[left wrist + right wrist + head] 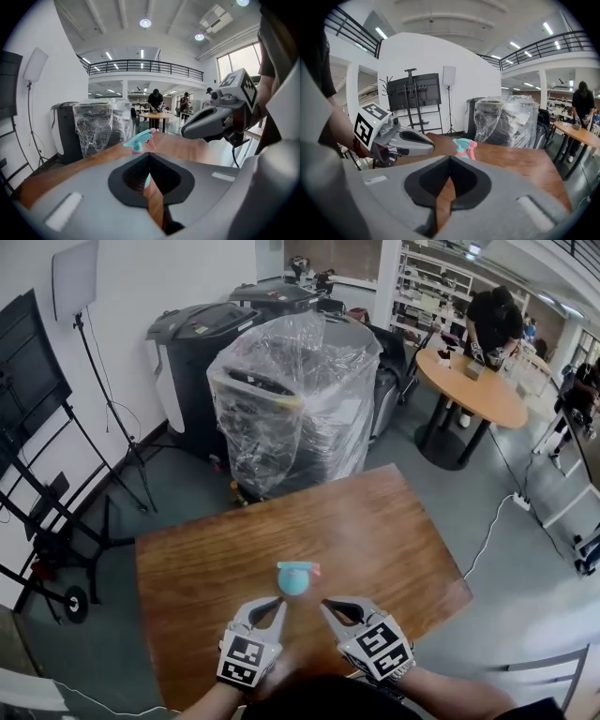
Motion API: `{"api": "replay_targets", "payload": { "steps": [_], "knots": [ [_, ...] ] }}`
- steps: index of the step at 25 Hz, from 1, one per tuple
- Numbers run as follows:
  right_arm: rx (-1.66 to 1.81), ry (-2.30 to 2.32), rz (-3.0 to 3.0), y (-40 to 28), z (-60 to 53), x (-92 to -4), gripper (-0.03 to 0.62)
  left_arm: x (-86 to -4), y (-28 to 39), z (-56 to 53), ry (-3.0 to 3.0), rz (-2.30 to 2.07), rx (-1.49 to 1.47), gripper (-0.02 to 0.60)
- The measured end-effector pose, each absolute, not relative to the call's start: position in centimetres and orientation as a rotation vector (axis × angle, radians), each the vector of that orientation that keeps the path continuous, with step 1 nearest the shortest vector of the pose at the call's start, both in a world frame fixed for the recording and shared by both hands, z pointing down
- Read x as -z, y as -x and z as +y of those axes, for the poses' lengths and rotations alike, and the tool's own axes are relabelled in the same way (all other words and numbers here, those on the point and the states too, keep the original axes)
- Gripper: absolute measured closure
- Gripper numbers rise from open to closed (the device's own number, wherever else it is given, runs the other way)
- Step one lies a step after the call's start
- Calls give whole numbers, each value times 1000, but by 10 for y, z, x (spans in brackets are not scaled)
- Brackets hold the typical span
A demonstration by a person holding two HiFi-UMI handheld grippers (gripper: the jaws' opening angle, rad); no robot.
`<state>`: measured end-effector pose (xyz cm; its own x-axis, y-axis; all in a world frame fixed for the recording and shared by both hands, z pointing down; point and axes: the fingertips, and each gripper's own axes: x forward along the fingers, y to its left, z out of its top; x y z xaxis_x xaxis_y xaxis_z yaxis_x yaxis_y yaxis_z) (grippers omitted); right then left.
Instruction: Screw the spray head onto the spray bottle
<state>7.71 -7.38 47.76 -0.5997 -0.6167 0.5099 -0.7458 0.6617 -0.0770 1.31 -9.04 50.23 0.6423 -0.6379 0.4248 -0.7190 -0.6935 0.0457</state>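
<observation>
A teal spray bottle (296,583) stands upright near the front of the wooden table (394,521). A teal spray head with a pink trigger (299,568) sits on top of it. My left gripper (279,605) is just to the bottle's front left, jaws shut and empty. Just to its front right is my right gripper (328,607), also shut and empty. Neither touches the bottle. In the left gripper view the spray head (139,138) rises beyond my closed left gripper (149,157). The right gripper view shows the spray head (464,146) past my closed right gripper (450,161).
A plastic-wrapped machine (295,399) stands on the floor beyond the table's far edge. A person bends over a round table (469,385) at the back right. A light stand (75,277) and a black rack (37,484) are at the left.
</observation>
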Motion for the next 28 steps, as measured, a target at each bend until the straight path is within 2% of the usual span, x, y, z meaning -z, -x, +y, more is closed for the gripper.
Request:
{"api": "replay_targets", "payload": {
  "steps": [28],
  "knots": [
    [-400,-1050,-2478,-72,-70,-481,603,-484,-32,-80,-2591,-1089,-471,572]
  ]
}}
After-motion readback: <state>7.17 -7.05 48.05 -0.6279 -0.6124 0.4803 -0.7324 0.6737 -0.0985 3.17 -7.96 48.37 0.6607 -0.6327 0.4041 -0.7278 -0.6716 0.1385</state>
